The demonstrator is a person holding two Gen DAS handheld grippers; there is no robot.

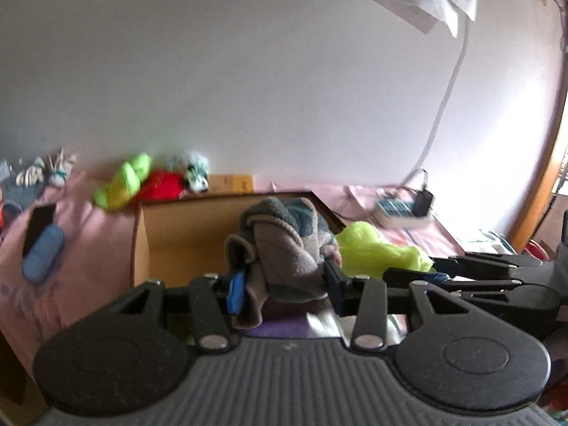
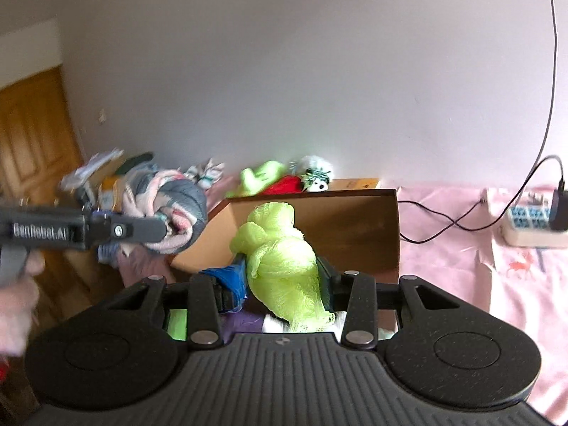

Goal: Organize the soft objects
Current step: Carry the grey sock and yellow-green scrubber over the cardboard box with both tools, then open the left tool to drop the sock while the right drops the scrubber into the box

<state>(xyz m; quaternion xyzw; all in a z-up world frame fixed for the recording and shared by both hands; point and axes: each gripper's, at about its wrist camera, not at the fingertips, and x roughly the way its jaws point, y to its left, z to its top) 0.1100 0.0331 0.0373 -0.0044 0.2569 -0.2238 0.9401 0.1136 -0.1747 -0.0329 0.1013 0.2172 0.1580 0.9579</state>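
Note:
My left gripper is shut on a grey, teal and pink fleece cloth, held above the open cardboard box. From the right wrist view the left gripper and its cloth bundle sit left of the box. My right gripper is shut on a lime green mesh cloth, held over the box's near side. The green cloth also shows in the left wrist view, with the right gripper behind it.
A pink bedsheet covers the bed. Along the wall lie a green plush, a red plush and a white toy. A blue case and a black item lie left. A power strip with cable sits right.

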